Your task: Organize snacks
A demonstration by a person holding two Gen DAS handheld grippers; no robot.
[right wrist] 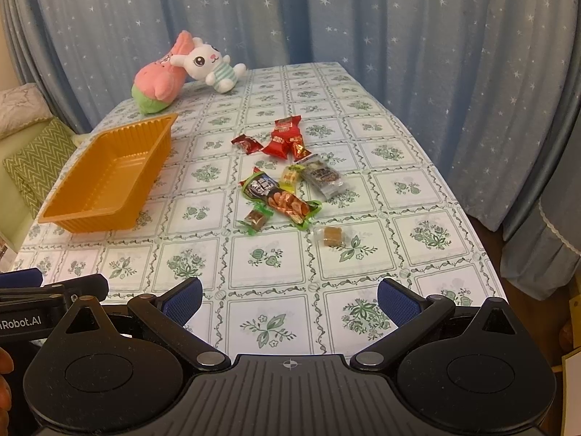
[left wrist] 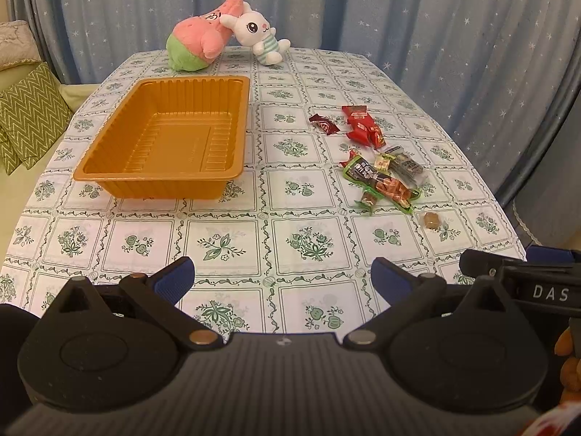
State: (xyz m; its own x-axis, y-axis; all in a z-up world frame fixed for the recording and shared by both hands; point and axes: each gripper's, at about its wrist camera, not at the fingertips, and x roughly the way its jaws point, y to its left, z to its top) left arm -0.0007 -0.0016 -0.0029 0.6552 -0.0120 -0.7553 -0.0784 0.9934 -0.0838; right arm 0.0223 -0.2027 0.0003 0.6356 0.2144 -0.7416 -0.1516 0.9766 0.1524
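A desk (left wrist: 290, 247) covered in a green-patterned cloth is filling both views, with star-printed blue curtains (left wrist: 399, 11) hanging behind it. An empty orange tray (left wrist: 232, 123) is sitting on the left side, apparently waiting to receive the snacks (right wrist: 287, 185), which are lying scattered well apart from it on the right: red packets, a long green packet, a grey one, and small sweets. Two soft toys (left wrist: 225, 32) are leaning together at the far edge, seemingly just decoration. The left claw (left wrist: 283, 279) and right claw (right wrist: 289, 298) are both hovering low over the near edge, spread wide and grasping nothing, so sorting looks not yet begun. The right view is showing the small brown sweet (right wrist: 332, 236) more clearly; the left view is showing the tray's ribbed floor.
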